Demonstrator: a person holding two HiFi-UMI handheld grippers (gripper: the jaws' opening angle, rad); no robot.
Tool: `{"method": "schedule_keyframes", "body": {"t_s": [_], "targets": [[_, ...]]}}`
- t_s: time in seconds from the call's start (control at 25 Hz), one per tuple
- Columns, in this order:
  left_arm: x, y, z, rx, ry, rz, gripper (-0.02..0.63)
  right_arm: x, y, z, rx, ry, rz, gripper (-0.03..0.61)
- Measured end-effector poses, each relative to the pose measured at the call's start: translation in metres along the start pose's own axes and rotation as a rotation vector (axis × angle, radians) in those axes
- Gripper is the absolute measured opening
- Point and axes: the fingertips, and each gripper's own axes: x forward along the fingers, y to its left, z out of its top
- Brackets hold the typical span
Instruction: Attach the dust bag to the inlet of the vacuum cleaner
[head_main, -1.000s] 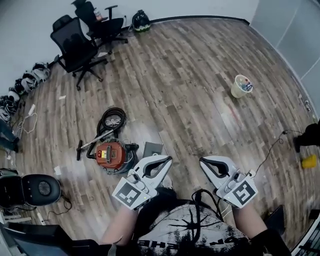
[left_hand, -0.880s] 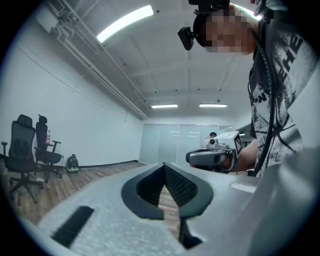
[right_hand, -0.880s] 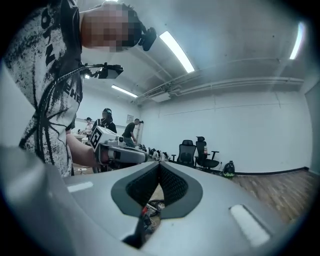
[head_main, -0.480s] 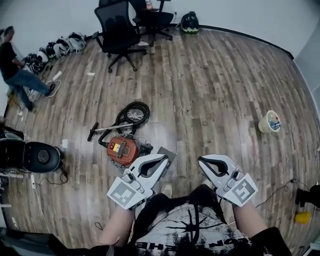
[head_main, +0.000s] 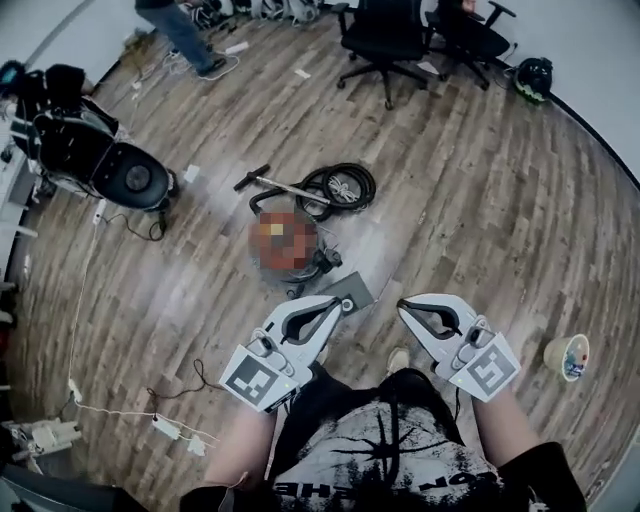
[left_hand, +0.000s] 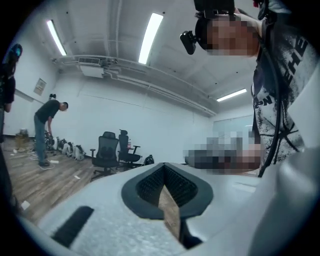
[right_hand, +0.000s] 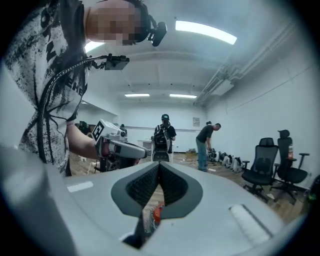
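Observation:
The red vacuum cleaner (head_main: 285, 245) sits on the wood floor ahead of me, partly under a mosaic patch. Its black hose (head_main: 345, 187) lies coiled behind it, and the wand (head_main: 268, 181) rests beside the coil. A flat grey dust bag (head_main: 352, 291) lies on the floor just right of the vacuum. My left gripper (head_main: 340, 304) hovers shut and empty, its tip over the bag's near edge. My right gripper (head_main: 404, 305) is held level beside it, also shut and empty. In the right gripper view a bit of the red vacuum (right_hand: 156, 213) shows under the closed jaws.
Black office chairs (head_main: 385, 35) stand at the far wall. A black round machine (head_main: 130, 175) stands at the left, and a person (head_main: 180, 25) is behind it. A power strip and cables (head_main: 175, 430) lie near left. A cup (head_main: 567, 356) stands at the right.
The whole view has swung round. The vacuum and bag now lie straight ahead of the grippers instead of to their left, and the cup has gone to the lower right. Both grippers stayed shut.

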Motion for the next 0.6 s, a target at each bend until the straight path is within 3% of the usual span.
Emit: {"method": "schedule_keyframes", "body": {"t_s": [0.32,0.6], "targets": [[-0.018,0.003,-0.021,-0.059,-0.071,0.277,-0.003,0.024,0.007,-0.056,0.013,0.091,0.281,0.003],[-0.031,0.065,-0.087,-0.103,-0.017,0.339,-0.003,0.078,-0.004,-0.15,-0.035,0.197,0.361,0.003]]}}
